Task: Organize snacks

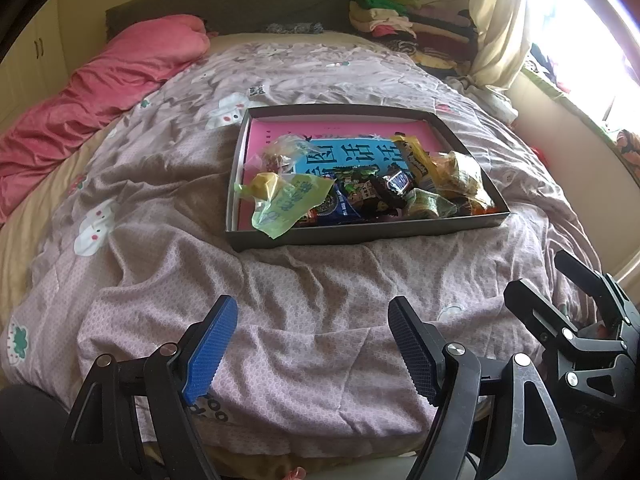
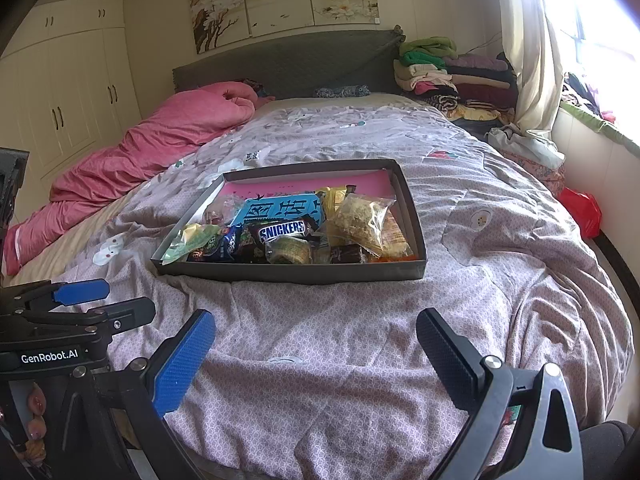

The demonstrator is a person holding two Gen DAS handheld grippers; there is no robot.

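A shallow dark tray (image 1: pixel 360 232) (image 2: pixel 288 274) sits on the bed's lilac quilt, holding a pink and blue book under a heap of snacks: a Snickers bar (image 2: pixel 282 230) (image 1: pixel 398 182), a green wrapper (image 1: pixel 288 204) hanging over the near left rim, a clear bag of crumbly snack (image 2: pixel 360 220), and several dark packets. My left gripper (image 1: pixel 312 340) is open and empty above the quilt, in front of the tray. My right gripper (image 2: pixel 316 340) is open and empty, also short of the tray. Each gripper shows at the edge of the other's view.
A pink duvet (image 2: pixel 132 156) lies along the bed's left side. Folded clothes (image 2: pixel 452 76) are stacked at the headboard's right. A curtain (image 2: pixel 528 48) and window sill are on the right, a red bag (image 2: pixel 582 210) beside the bed, wardrobes (image 2: pixel 60 92) on the left.
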